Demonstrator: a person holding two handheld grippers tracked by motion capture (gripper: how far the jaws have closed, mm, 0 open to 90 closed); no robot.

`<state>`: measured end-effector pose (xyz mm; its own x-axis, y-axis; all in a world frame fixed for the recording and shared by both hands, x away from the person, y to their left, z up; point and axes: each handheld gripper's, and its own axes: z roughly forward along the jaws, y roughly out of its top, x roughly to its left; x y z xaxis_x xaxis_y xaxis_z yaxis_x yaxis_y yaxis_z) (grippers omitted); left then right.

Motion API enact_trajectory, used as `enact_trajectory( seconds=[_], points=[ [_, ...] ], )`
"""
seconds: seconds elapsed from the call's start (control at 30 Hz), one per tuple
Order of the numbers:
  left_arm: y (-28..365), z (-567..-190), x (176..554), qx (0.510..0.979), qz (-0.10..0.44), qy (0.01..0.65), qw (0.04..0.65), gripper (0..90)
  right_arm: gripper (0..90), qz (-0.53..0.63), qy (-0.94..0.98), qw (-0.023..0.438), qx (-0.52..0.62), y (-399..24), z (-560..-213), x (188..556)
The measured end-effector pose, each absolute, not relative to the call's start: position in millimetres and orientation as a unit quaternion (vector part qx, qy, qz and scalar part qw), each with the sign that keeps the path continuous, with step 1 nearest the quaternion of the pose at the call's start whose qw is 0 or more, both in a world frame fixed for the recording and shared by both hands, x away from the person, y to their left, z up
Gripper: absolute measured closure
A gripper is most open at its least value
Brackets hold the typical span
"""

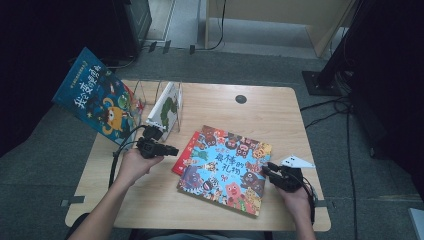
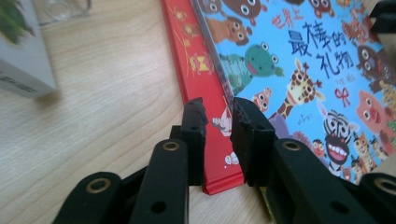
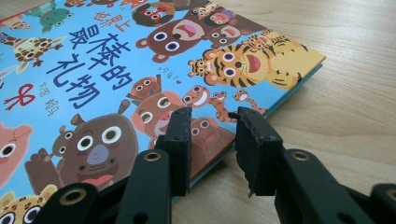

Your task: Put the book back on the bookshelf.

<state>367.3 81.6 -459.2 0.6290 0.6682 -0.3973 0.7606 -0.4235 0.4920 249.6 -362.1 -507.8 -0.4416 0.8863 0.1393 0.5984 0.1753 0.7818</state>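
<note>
A picture book with cartoon animals on a blue cover lies flat near the table's front, overlapping a red book whose left strip sticks out. My left gripper is at the red book's left edge. In the left gripper view its jaws stand a narrow gap apart over the red cover, pressing on nothing. My right gripper is at the animal book's right edge. In the right gripper view one jaw hangs over the animal cover and the other over bare wood, open.
A clear divider rack at the back left holds a white book upright, and a large blue book leans off the table's left side. A dark cable hole sits at the back. Bare wood lies in front of the books.
</note>
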Motion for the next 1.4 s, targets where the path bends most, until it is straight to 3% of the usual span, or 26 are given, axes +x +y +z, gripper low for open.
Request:
enact_trajectory(
  seconds=[0.23, 0.4, 0.7, 1.4],
  points=[
    [73, -477, 366, 0.847, -0.085, 0.422, 0.31, 81.9, 70.7, 0.398, 0.738, 0.189, 0.511, -367, -507, 248],
    [65, -481, 363, 0.856, -0.077, 0.409, 0.308, 86.9, 80.5, 0.387, 0.737, 0.189, 0.521, -369, -507, 248],
    [55, -490, 359, 0.851, -0.087, 0.411, 0.314, 87.0, 88.9, 0.388, 0.733, 0.163, 0.535, -369, -510, 250],
    [77, -492, 335, 0.839, -0.086, 0.432, 0.32, 89.9, 90.0, 0.392, 0.745, 0.147, 0.519, -350, -510, 277]
  ],
)
